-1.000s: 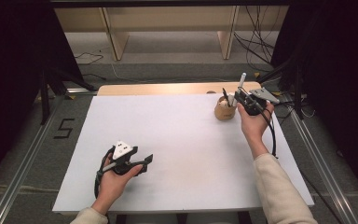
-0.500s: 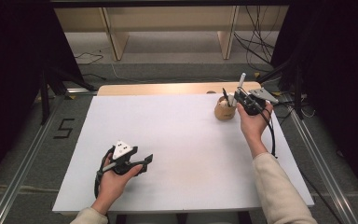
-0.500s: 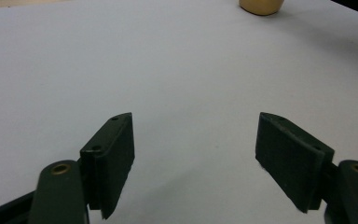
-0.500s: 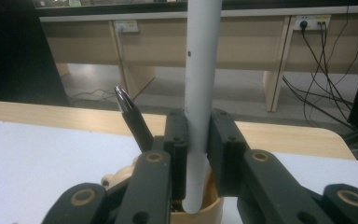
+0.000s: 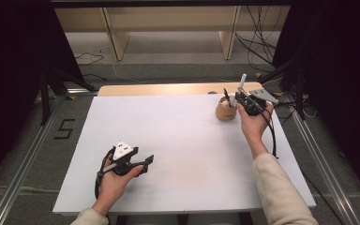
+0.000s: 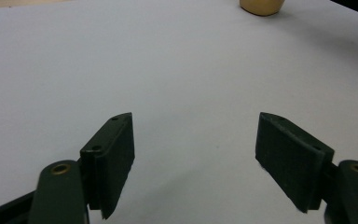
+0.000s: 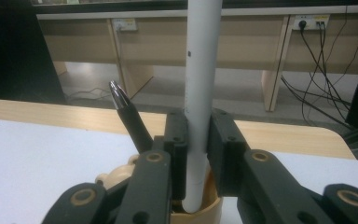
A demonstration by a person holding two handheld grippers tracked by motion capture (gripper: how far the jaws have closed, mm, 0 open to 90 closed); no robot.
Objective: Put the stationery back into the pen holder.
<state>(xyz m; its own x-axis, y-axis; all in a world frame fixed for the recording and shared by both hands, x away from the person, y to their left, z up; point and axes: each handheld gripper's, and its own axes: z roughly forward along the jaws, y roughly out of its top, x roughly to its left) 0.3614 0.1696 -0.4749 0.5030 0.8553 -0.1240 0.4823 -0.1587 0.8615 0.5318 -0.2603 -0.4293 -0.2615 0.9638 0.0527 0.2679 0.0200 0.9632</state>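
Note:
A small tan wooden pen holder stands at the far right of the white table. A black pen leans in it. My right gripper is shut on a white pen, which stands upright with its lower end inside the holder. The white pen's top rises above the gripper. My left gripper rests low over the table near the front left, open, with nothing between its jaws. In the left gripper view its fingers frame bare table, with the holder far off.
A strip of wooden tabletop runs behind the white sheet. Beyond it stand wooden furniture legs and loose cables on the floor. Dark frames flank both sides of the table.

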